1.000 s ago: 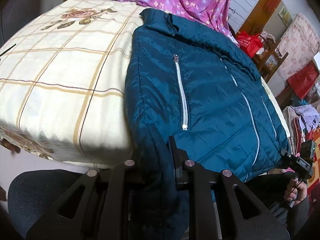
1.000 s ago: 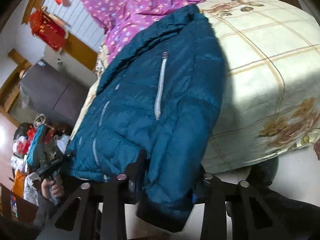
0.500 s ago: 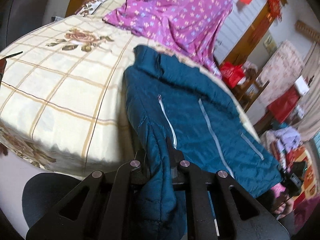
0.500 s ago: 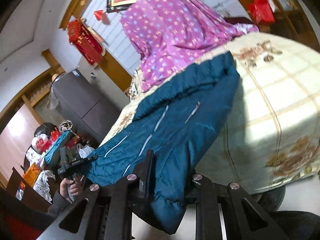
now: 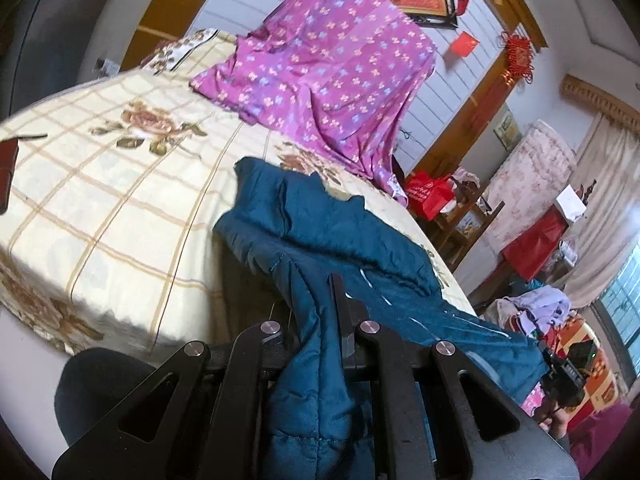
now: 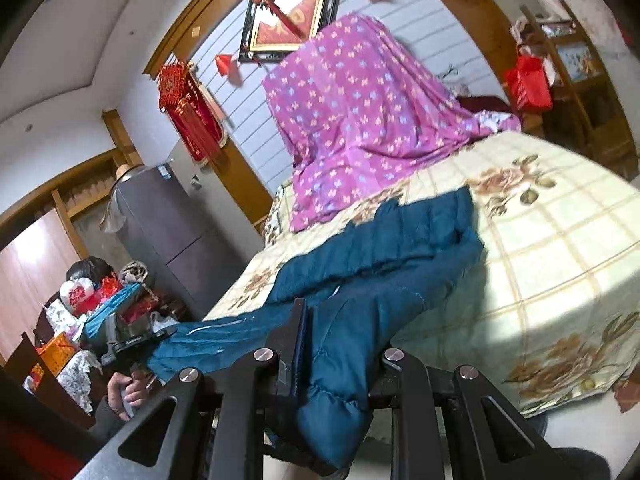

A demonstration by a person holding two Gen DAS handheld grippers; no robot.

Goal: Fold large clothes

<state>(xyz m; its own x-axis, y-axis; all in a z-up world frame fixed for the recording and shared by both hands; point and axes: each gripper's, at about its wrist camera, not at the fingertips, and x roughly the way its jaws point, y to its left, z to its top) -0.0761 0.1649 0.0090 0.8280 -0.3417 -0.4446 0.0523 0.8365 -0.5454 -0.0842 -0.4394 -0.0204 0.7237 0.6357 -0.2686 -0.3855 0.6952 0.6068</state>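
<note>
A teal quilted jacket (image 5: 328,236) lies on the bed (image 5: 120,200), its collar end resting on the sheet and its hem lifted off the front edge. My left gripper (image 5: 316,320) is shut on one hem corner. My right gripper (image 6: 340,344) is shut on the other hem corner; the jacket (image 6: 400,256) stretches from it up onto the bed. The right gripper also shows at the lower right of the left wrist view (image 5: 560,372), and the left gripper at the left of the right wrist view (image 6: 132,344).
The bed has a cream checked sheet with roses (image 6: 560,248). A purple flowered cloth (image 5: 332,80) drapes over something at the head of the bed. A grey fridge (image 6: 168,232), red bags (image 5: 428,196) and cluttered furniture stand beside the bed.
Both grippers have lifted the jacket's hem upward and tilted the cameras up. The jacket's lower part has come off the bed and now hangs bunched between them.
</note>
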